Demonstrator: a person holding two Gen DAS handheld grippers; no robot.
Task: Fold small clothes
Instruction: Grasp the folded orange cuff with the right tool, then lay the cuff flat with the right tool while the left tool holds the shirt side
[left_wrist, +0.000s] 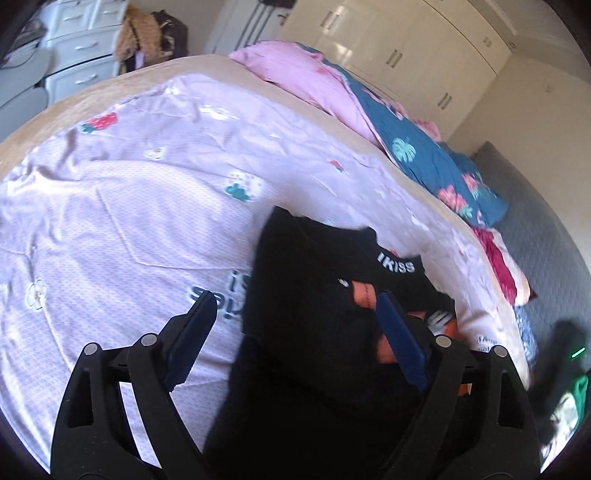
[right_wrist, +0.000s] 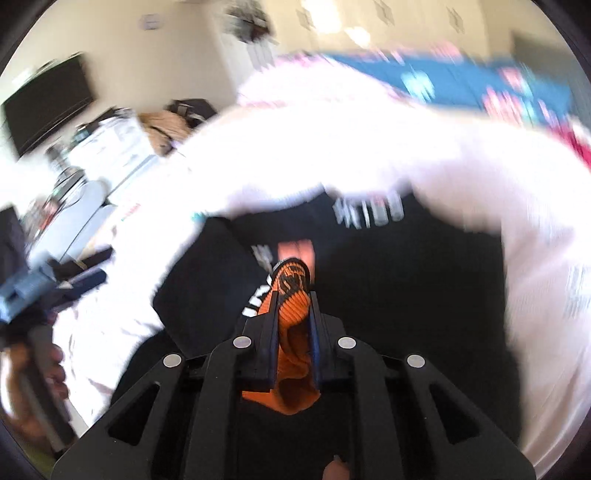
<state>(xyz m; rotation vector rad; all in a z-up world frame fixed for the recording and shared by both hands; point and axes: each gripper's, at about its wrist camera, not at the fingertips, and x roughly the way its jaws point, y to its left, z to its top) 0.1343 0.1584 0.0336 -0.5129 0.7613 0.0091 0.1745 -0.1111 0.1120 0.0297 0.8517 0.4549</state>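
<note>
A pile of black small clothes (left_wrist: 314, 295) with white lettering and orange parts lies on the lilac patterned bedsheet (left_wrist: 129, 221). My left gripper (left_wrist: 295, 314) is open, its blue-padded fingers either side of the pile's near edge, holding nothing. My right gripper (right_wrist: 293, 299) is shut on an orange ribbed piece with black markings (right_wrist: 291, 306), which hangs down between the fingers above the black clothes (right_wrist: 388, 295). The right wrist view is motion-blurred. The other gripper and the hand holding it (right_wrist: 33, 295) show at its left edge.
A pink pillow (left_wrist: 295, 74) and a blue floral quilt (left_wrist: 424, 155) lie along the bed's far side. White wardrobes (left_wrist: 406, 48) stand behind. A white drawer unit (left_wrist: 81, 48) with clothes heaped on it stands at the far left. Grey floor (left_wrist: 535, 221) runs along the right.
</note>
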